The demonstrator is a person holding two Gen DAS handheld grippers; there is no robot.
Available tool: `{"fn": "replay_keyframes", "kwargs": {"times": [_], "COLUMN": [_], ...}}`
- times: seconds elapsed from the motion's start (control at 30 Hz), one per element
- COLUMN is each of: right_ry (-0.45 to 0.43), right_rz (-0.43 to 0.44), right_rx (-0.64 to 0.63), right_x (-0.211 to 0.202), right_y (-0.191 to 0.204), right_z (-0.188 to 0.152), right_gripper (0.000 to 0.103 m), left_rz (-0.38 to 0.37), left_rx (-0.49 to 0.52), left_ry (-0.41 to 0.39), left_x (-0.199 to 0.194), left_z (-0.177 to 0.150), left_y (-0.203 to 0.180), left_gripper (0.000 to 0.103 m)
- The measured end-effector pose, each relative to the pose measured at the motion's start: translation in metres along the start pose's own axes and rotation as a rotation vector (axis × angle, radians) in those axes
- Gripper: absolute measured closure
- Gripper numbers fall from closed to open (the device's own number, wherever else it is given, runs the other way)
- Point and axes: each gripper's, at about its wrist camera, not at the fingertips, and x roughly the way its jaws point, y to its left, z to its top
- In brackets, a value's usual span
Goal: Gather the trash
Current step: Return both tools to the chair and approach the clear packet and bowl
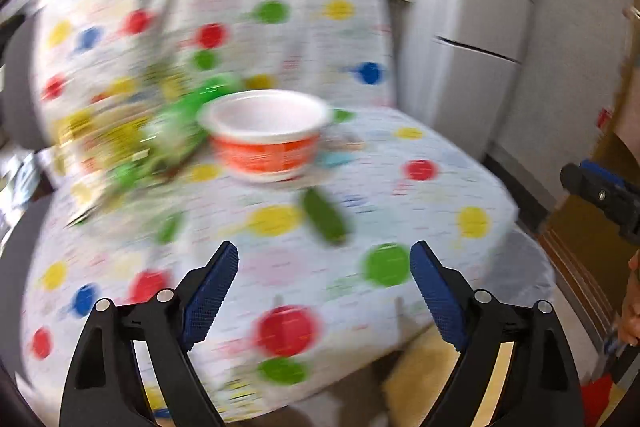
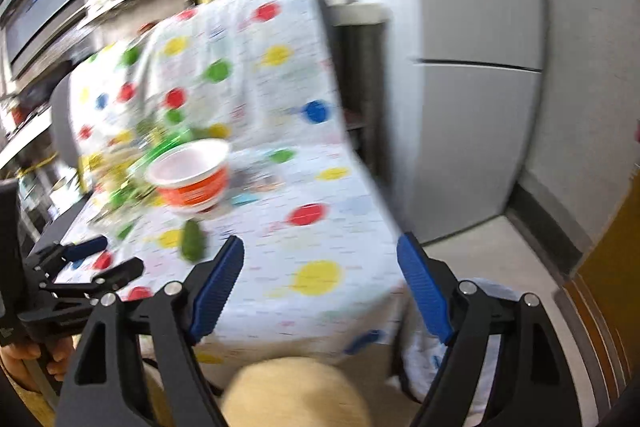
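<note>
Both my grippers are released and empty: left gripper [image 1: 324,291] and right gripper [image 2: 320,283] have jaws spread wide, nothing between the blue pads. Frames are motion-blurred, so fine detail is shaky. Trash sits on a chair draped in a white cloth with coloured dots [image 1: 420,195]: an orange-and-white round plastic cup [image 1: 266,135], upright and seemingly empty, near the seat's back edge; crumpled green-and-yellow wrappers [image 1: 132,143] at the back-left corner, touching or just beside the cup, can't tell which; and a small dark green oblong piece [image 1: 324,221] mid-seat, between the cup and the front edge. That green piece lies nearest, just ahead of the left gripper and slightly left of the right one [image 2: 192,241]. I judge this as the approach step: slow down, pick one item, come down over it with jaws straddling, avoid pinching cloth.
</note>
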Motion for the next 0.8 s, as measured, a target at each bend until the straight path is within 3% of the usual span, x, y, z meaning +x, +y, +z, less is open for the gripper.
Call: {"fn": "replay_keyframes", "kwargs": {"times": [0.2,0.33,0.57,0.8], "right_ry": [0.076,0.092,0.165,0.245], "right_rz": [0.048,0.043,0.061,0.075], "right_rx": [-0.096,-0.145,-0.192,-0.151], "right_x": [0.045,0.077,0.138,0.211], "right_y": [0.054,0.071,0.071,0.052], "right_z": [0.002,0.011,0.031,0.060], "right_gripper": [0.025,0.018,0.018,0.013], "left_rz": [0.096,0.155,0.210,0.234], "left_rx": [-0.114,-0.165,-0.221,-0.243], "left_ry": [0.026,0.043,0.049,0.044], "left_x": [-0.009,-0.007,0.006,0.028], "left_z": [-0.013,-0.017,-0.005,0.018], "left_y": [0.066,0.098,0.132,0.144], "left_gripper": [0.016,0.016,0.016,0.016]}}
